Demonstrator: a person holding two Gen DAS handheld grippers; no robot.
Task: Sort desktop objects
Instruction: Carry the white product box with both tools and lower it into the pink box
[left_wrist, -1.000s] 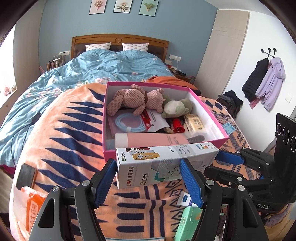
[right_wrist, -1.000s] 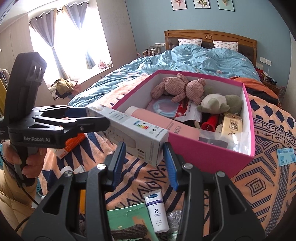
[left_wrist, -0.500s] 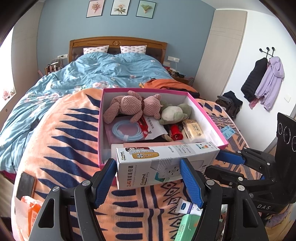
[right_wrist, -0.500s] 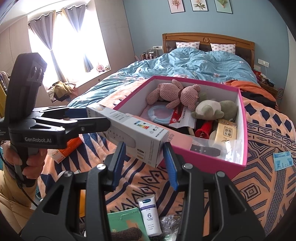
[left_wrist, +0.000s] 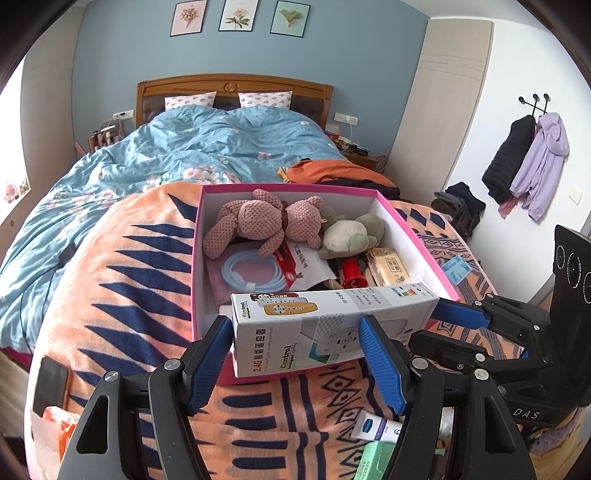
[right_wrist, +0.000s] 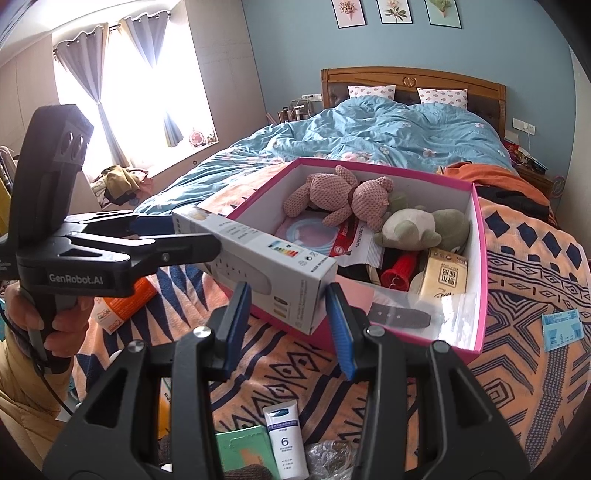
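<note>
Here both your tongs pinch the white remote-control box (left_wrist: 325, 325): left tongs (left_wrist: 295, 363) across its length, right tongs (right_wrist: 291, 325) on one end, holding it over the pink storage box's (right_wrist: 480, 280) near rim.

Sharp daylight frames — window (right_wrist: 122, 99) glare, fisheye-bent edges

Pink box (left_wrist: 413, 236) near wall hidden behind white carton (left_wrist: 332, 325); green pkg (right_wrist: 240, 454) cut off at bottom edge; carton's small print unreadable.
</note>
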